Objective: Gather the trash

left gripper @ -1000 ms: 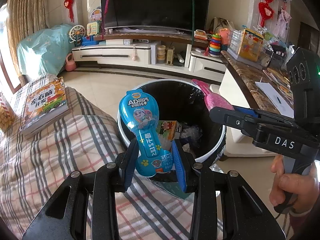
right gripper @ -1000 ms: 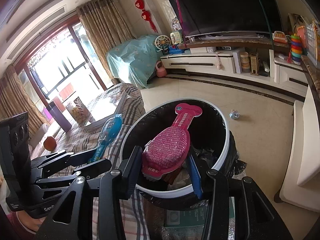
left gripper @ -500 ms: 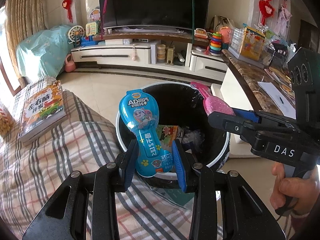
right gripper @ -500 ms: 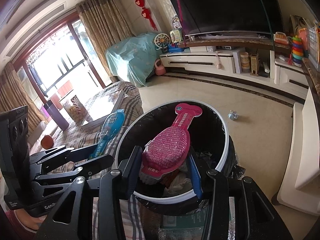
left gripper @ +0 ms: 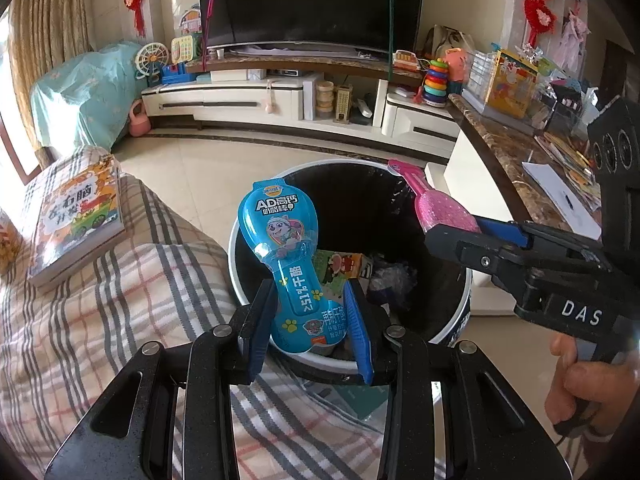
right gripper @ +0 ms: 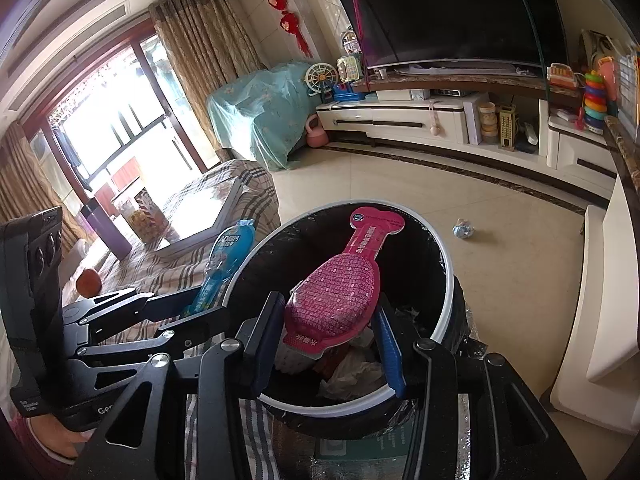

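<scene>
My left gripper [left gripper: 310, 320] is shut on a blue snack wrapper [left gripper: 286, 248] and holds it upright over the near rim of a round white bin [left gripper: 460, 312] lined with a black bag. My right gripper [right gripper: 328, 340] is shut on a pink snack wrapper [right gripper: 340, 292] and holds it over the bin [right gripper: 448, 280]. The pink wrapper also shows in the left wrist view [left gripper: 440, 212], and the blue one in the right wrist view [right gripper: 224, 264]. Paper and wrapper trash [left gripper: 384, 272] lies inside the bin.
A plaid-covered sofa [left gripper: 100, 320] lies left of the bin, with a children's book [left gripper: 76, 220] on it. An orange [right gripper: 88, 282] and a purple cup [right gripper: 106, 232] sit further along. A crumpled scrap [right gripper: 464, 232] lies on the tiled floor. A marble counter [left gripper: 512, 160] stands to the right.
Both grippers have moved forward a little, so the bin sits closer under the two wrappers. Both wrappers stay gripped.
</scene>
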`<state>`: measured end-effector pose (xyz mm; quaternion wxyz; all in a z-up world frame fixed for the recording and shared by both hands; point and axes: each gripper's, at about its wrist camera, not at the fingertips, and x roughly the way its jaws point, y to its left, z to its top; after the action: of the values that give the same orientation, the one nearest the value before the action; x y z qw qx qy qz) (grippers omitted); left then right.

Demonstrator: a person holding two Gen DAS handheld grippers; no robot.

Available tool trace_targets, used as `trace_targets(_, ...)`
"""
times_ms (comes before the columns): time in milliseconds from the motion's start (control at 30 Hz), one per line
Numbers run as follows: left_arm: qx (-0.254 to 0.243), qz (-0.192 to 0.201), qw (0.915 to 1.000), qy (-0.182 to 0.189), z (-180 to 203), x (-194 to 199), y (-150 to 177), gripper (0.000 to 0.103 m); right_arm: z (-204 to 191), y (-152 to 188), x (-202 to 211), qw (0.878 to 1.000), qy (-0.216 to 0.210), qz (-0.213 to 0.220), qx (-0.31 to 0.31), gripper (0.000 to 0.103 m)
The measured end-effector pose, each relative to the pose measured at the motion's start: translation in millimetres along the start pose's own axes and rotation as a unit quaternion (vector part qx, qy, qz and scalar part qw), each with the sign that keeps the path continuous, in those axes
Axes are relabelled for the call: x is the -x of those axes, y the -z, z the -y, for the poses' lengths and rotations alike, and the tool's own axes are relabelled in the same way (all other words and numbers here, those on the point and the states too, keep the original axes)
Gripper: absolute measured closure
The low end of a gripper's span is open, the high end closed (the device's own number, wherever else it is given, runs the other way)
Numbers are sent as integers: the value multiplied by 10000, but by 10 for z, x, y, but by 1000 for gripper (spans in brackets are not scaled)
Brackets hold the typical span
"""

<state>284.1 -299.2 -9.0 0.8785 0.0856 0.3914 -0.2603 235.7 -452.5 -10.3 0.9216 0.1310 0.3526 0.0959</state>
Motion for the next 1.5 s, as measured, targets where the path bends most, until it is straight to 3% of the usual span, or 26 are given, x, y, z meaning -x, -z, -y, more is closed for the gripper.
trace_targets(1133, 39, -159, 9999, 48, -20, -133, -33, 68, -7, -98, -75, 10000, 20, -69, 37, 56)
trace_targets(1233, 42, -172, 9998, 87, -5, -118, -33, 58, 7, -110, -20, 10000, 31, 17, -27, 55)
trace_targets(1300, 59, -107, 9999, 42, -13, -88, -27, 44, 18, -105, 50, 9999, 48, 105, -83, 54)
trace_targets(1367, 114, -39, 9999, 36, -34, -41, -1, 44, 39, -92, 129, 9996, 36, 197, -194, 51)
trace_targets(1500, 259, 63, 9996, 34, -95, 81, 95, 44, 36, -31, 305, 9984, 14, 415, -372, 28)
